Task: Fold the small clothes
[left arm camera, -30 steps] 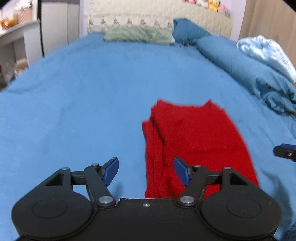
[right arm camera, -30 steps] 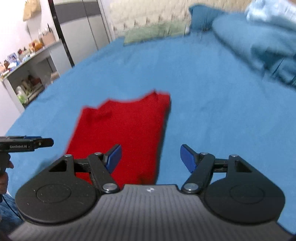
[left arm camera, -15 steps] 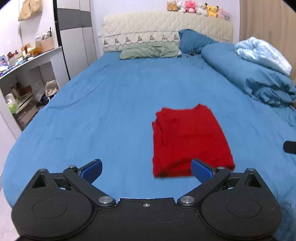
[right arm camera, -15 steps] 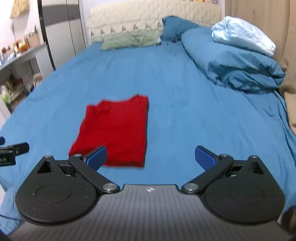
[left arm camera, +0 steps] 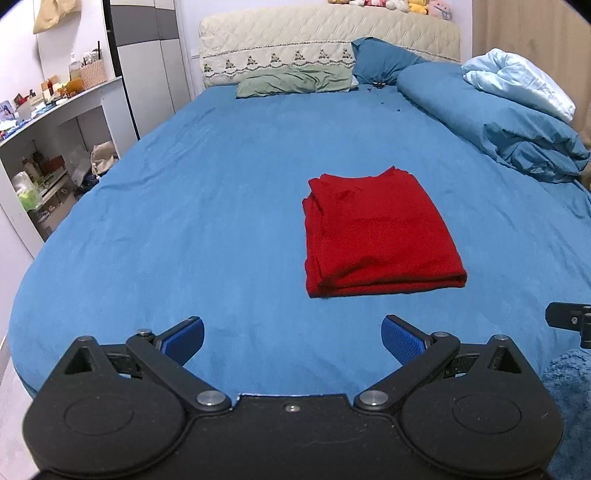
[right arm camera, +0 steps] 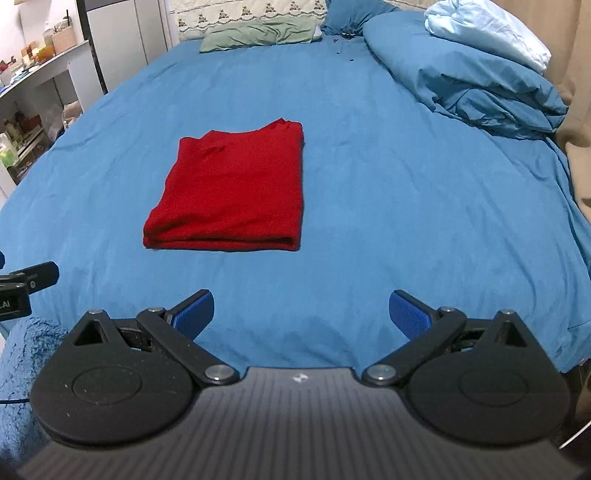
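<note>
Left hand-held gripper [left arm camera: 291,339]: held low over the near edge of the bed [left arm camera: 221,206], level, pointing toward the headboard [left arm camera: 328,33]. Blue ribbed pads [left arm camera: 400,339] spread wide, nothing between them. Right hand-held gripper [right arm camera: 301,312]: same pose, fingers spread wide, empty, apart from the cloth.

Red garment [left arm camera: 373,236]: folded into a flat, roughly rectangular stack, soft knit look, layered edges showing along its left side, thick rounded fold at the near edge. It lies on the bed sheet, right of centre in the left wrist view, left of centre in the right wrist view [right arm camera: 236,195].

Sheet: blue, matte, lightly creased. Far right: bunched blue duvet [left arm camera: 498,114]. Far end: green pillow [left arm camera: 295,81].
</note>
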`<state>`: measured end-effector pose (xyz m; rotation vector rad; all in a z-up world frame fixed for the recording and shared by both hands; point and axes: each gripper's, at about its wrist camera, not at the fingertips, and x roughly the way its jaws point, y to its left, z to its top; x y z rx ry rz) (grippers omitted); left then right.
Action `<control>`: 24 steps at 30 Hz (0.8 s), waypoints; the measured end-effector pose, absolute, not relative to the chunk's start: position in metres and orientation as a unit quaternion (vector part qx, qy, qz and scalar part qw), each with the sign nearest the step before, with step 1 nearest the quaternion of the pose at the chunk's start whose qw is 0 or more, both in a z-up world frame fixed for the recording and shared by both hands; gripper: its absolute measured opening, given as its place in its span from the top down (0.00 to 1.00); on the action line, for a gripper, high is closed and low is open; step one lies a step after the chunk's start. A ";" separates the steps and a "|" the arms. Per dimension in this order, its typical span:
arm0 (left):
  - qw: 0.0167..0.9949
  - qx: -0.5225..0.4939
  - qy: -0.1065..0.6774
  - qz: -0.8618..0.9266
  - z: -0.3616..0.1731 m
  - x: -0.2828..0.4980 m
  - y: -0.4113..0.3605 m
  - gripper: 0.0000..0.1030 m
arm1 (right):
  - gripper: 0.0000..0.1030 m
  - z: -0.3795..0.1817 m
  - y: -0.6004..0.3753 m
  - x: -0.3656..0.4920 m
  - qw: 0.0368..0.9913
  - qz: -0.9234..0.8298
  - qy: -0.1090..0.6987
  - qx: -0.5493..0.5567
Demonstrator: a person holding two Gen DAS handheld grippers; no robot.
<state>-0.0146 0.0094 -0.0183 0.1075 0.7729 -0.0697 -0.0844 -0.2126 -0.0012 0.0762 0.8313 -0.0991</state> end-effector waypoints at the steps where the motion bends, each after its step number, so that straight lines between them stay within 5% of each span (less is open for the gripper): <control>1: 0.925 0.051 0.376 -0.035 -0.018 -0.016 0.010 0.00 | 0.00 -0.001 -0.212 -0.085 0.913 -0.049 0.403 0.036; 24: 0.932 0.045 0.356 -0.046 -0.009 -0.023 0.008 0.00 | 0.00 0.006 -0.209 -0.094 0.915 -0.063 0.398 0.025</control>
